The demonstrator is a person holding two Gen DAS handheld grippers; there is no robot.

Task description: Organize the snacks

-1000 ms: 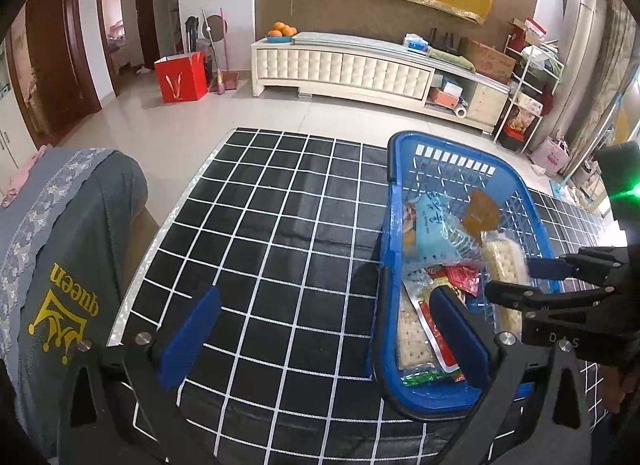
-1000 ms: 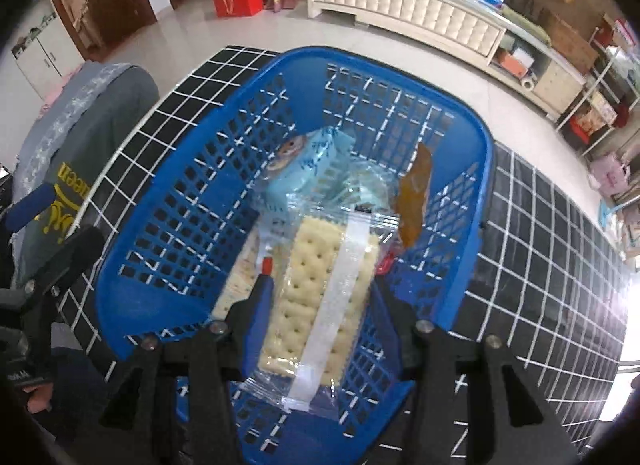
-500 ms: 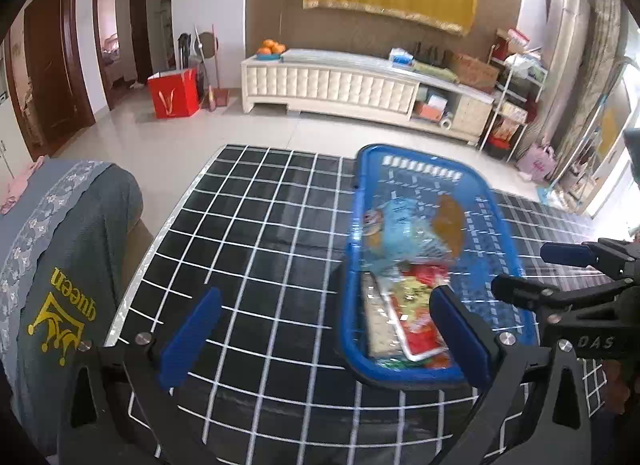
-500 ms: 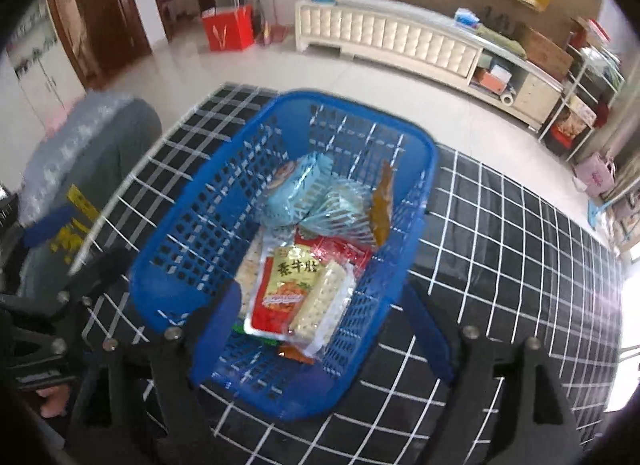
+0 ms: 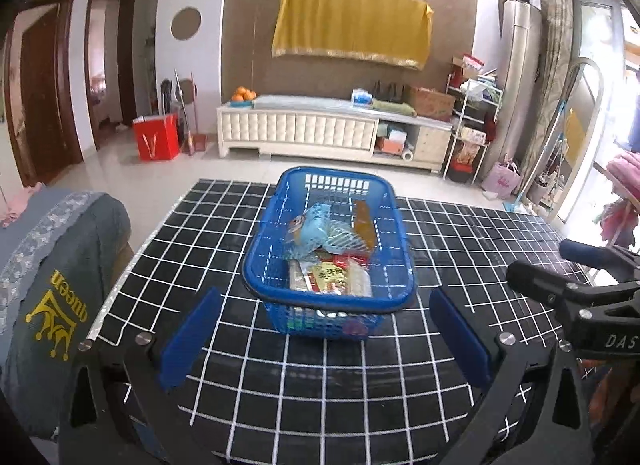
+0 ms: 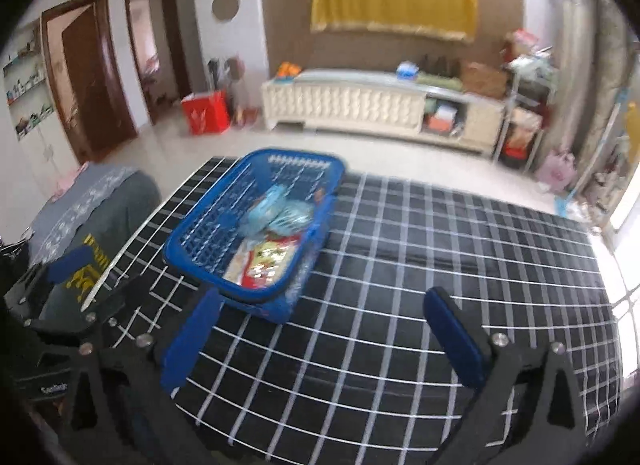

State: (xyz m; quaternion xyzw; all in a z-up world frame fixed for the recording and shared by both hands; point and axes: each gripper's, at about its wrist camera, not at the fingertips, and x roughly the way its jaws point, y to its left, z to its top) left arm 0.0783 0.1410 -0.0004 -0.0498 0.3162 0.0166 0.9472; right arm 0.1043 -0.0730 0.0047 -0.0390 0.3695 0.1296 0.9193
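The blue basket (image 5: 328, 261), filled with snack packets (image 5: 328, 261), is seen at frame centre on the checked tablecloth (image 5: 320, 377). The left gripper (image 5: 324, 339) is spread empty; the right gripper (image 6: 320, 339), just opened wide, holds nothing. Loosely piled packets could slide out if the basket is nudged.

Setting: you are in a home living room. Evidence you can see: a long cream tufted low cabinet (image 5: 336, 133) against a brown textured wall, a bowl of oranges (image 5: 243, 95) on its left end, a yellow cloth (image 5: 352, 25) draped above it. Dark wooden doors (image 5: 40, 93) open to other rooms. A red gift bag (image 5: 156, 137) stands on the pale tiled floor. A cluttered shelf rack (image 5: 472, 121) fills the right corner. You face a table under a black grid-pattern cloth (image 5: 320, 377), with a covered chair (image 5: 60, 289) beside it.
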